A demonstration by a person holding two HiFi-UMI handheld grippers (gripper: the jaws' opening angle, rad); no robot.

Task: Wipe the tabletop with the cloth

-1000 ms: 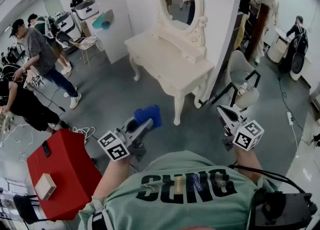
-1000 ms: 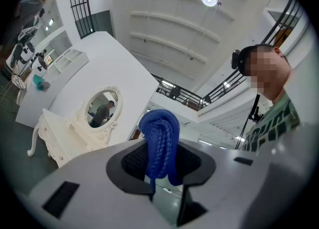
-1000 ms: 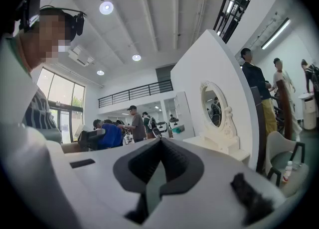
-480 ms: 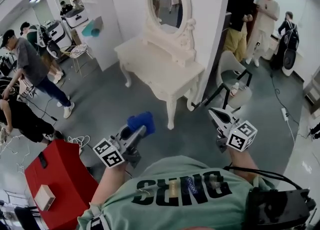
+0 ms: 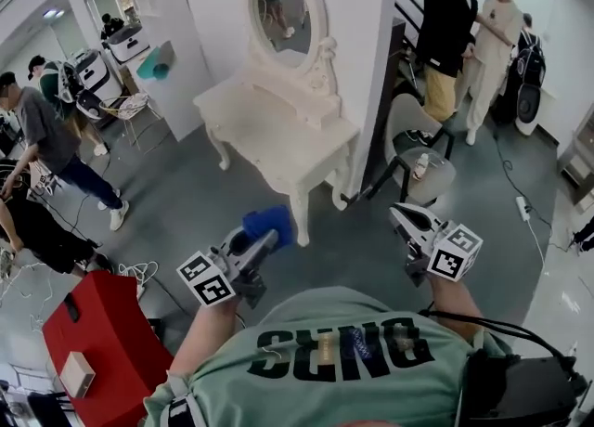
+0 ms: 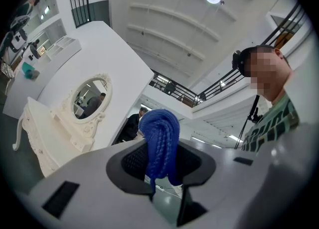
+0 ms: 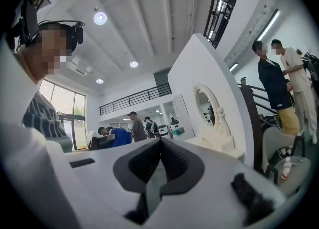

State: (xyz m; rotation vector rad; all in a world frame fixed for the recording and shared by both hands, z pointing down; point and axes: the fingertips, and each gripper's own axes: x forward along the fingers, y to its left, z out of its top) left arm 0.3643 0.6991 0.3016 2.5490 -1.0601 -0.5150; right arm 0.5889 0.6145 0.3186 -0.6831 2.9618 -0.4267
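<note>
A cream dressing table (image 5: 278,133) with an oval mirror stands against the white wall ahead; its tabletop looks bare. It also shows at the left in the left gripper view, dressing table (image 6: 55,133), and at the right in the right gripper view, dressing table (image 7: 219,141). My left gripper (image 5: 264,235) is held in the air well short of the table, shut on a blue braided cloth (image 5: 269,224), cloth (image 6: 159,143). My right gripper (image 5: 401,216) is raised at the right, its jaws closed together with nothing between them, right gripper (image 7: 160,143).
A grey chair (image 5: 413,151) with a bottle on its seat stands right of the table. A red box (image 5: 88,332) sits at the lower left. Several people stand at the left and two at the upper right. Cables lie on the grey floor.
The view has shifted: the dressing table sits further left and slightly nearer, and two people have come into view at the upper right. Both grippers hold the same pose.
</note>
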